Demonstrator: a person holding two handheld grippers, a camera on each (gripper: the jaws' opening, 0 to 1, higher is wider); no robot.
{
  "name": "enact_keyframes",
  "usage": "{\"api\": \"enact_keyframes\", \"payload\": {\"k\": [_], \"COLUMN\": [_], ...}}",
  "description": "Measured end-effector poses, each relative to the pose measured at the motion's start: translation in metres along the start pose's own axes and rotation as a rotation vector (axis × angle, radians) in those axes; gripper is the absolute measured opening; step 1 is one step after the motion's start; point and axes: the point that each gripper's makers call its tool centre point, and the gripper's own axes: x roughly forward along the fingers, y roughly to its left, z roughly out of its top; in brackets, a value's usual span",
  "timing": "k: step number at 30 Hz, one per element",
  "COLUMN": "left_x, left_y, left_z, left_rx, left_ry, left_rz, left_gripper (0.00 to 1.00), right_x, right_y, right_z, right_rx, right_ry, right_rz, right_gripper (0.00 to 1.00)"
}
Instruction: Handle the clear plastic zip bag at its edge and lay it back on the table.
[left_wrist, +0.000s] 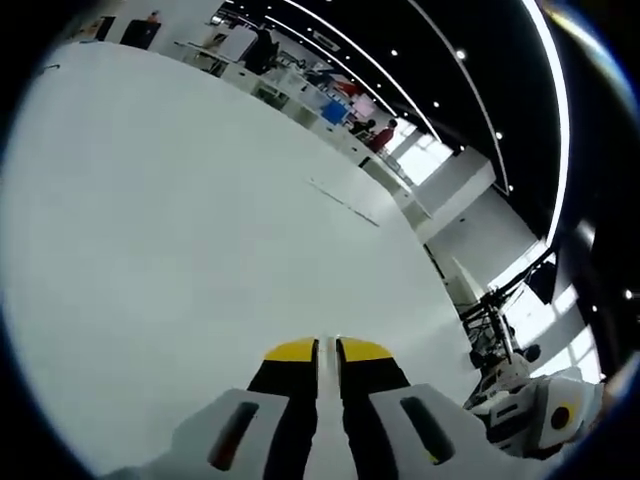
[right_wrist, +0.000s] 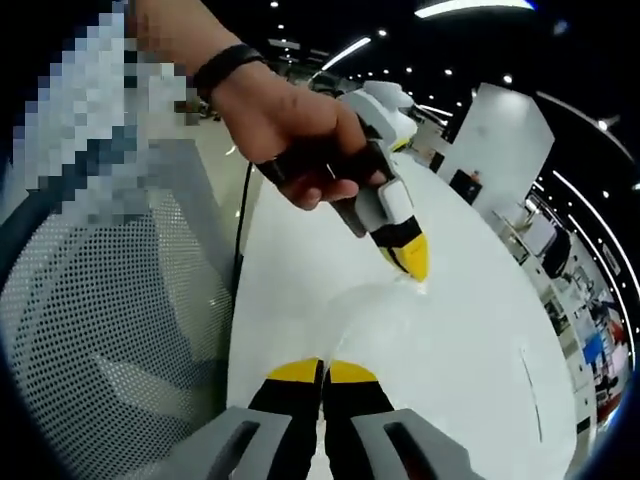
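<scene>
Right gripper (right_wrist: 323, 372) is sitting low over the white table (right_wrist: 480, 380), yellow tips pressed together. The clear zip bag (right_wrist: 375, 300) is lying on the table just ahead; hard to trace, looks like the left gripper (right_wrist: 412, 262) is pinching its far edge. In its own view, the left gripper's tips are nearly touching.

White matte tabletop (left_wrist: 180, 260) is being lit evenly from above by long ceiling light strips (left_wrist: 555, 110) and small round spotlights. Shadows are being kept faint. Bright window panes (left_wrist: 425, 160) are being blown out by glare. Straight lines are being bent strongly toward edges. Distant desks are being blurred. Clear plastic zip bag (right_wrist: 375, 305) is being nearly washed out against white.
</scene>
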Motion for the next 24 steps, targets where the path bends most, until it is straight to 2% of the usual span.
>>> {"api": "enact_keyframes", "payload": {"k": [3,5,6,12,15,16,19,24], "left_x": [0.001,0.0,0.0,-0.004,-0.006,-0.007,-0.011,-0.013], "left_y": [0.001,0.0,0.0,-0.003,-0.003,-0.004,-0.004,-0.001], "left_z": [0.001,0.001,0.001,0.0,0.0,-0.001,-0.004,-0.004], "left_rx": [-0.013,-0.013,-0.012,-0.025,-0.03,-0.028,-0.027,-0.051], "left_ry": [0.002,0.006,0.005,0.003,0.004,0.008,0.016,0.015], "left_rz": [-0.01,-0.007,-0.008,-0.003,0.0,-0.001,-0.004,-0.005], "left_gripper": [0.1,0.05,0.0,0.0,0.0,0.0,0.0,0.0], "right_x": [0.0,0.0,0.0,0.001,0.003,0.003,0.003,0.002], "right_y": [-0.001,-0.002,-0.002,-0.004,-0.015,-0.02,-0.031,-0.047], "right_z": [0.001,-0.001,-0.001,-0.005,-0.021,-0.028,-0.037,-0.048], "right_rx": [-0.014,-0.013,-0.011,0.0,0.044,0.089,0.186,0.211], "right_ry": [-0.002,0.002,0.003,0.014,0.061,0.075,0.063,0.087], "right_rz": [-0.002,-0.002,-0.002,-0.007,-0.043,-0.057,-0.079,-0.096], "right_gripper": [0.0,0.0,0.0,0.0,0.0,0.0,0.0,0.0]}}
